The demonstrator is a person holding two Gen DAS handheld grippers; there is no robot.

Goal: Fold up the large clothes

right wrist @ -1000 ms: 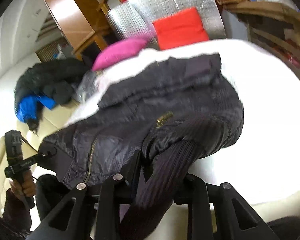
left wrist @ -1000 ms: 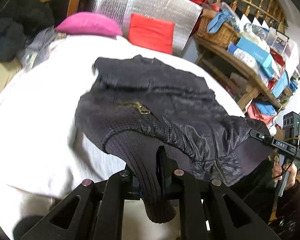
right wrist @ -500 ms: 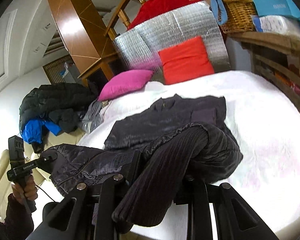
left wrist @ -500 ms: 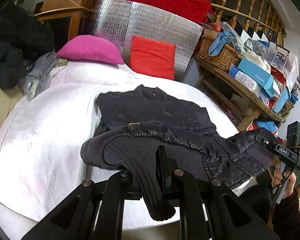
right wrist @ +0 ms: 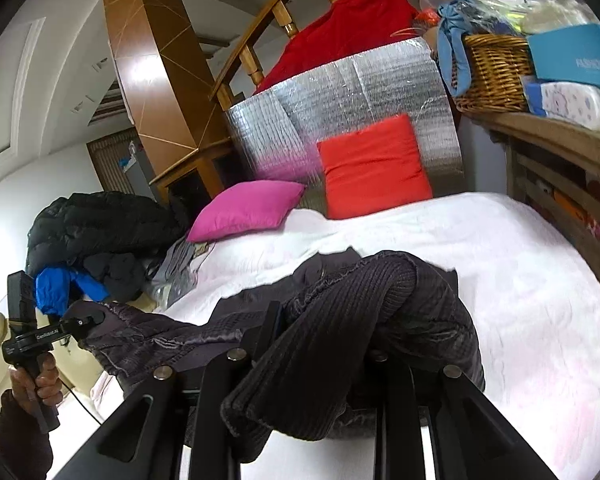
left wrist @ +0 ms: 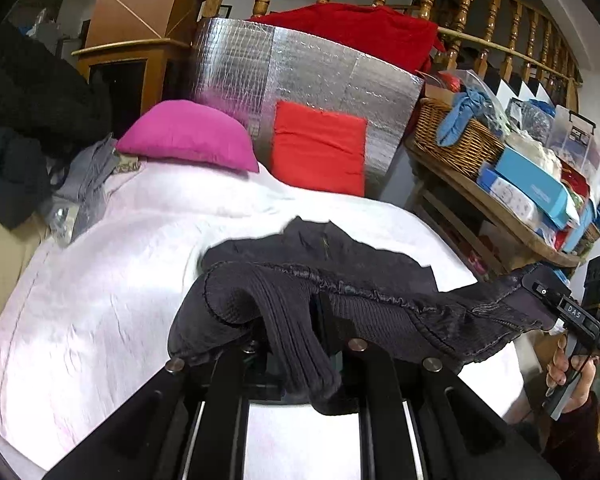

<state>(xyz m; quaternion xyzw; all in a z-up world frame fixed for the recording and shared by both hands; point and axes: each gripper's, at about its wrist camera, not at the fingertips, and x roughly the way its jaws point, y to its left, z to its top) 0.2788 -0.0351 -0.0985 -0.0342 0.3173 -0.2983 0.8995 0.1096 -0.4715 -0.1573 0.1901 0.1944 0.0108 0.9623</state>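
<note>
A dark quilted jacket (left wrist: 340,256) lies on the white bed (left wrist: 100,280), its near hem lifted and stretched between my two grippers. My left gripper (left wrist: 300,320) is shut on one ribbed hem corner (left wrist: 296,344), which drapes over its fingers. My right gripper (right wrist: 320,344) is shut on the other ribbed corner (right wrist: 332,344). The right gripper also shows in the left wrist view (left wrist: 556,304), and the left gripper in the right wrist view (right wrist: 88,320), each clamping the jacket edge. The collar end (right wrist: 332,260) rests on the bed.
A pink pillow (left wrist: 188,136) and a red pillow (left wrist: 320,148) lean on a silver foil panel (left wrist: 320,68) at the bed head. Dark coats (right wrist: 100,232) are piled left of the bed. A cluttered wooden shelf (left wrist: 500,200) with a wicker basket stands on the right.
Both grippers have pulled back toward the bed's foot and dropped lower, still holding the hem. The jacket has slid and flattened on the bed, and the cameras now look more level.
</note>
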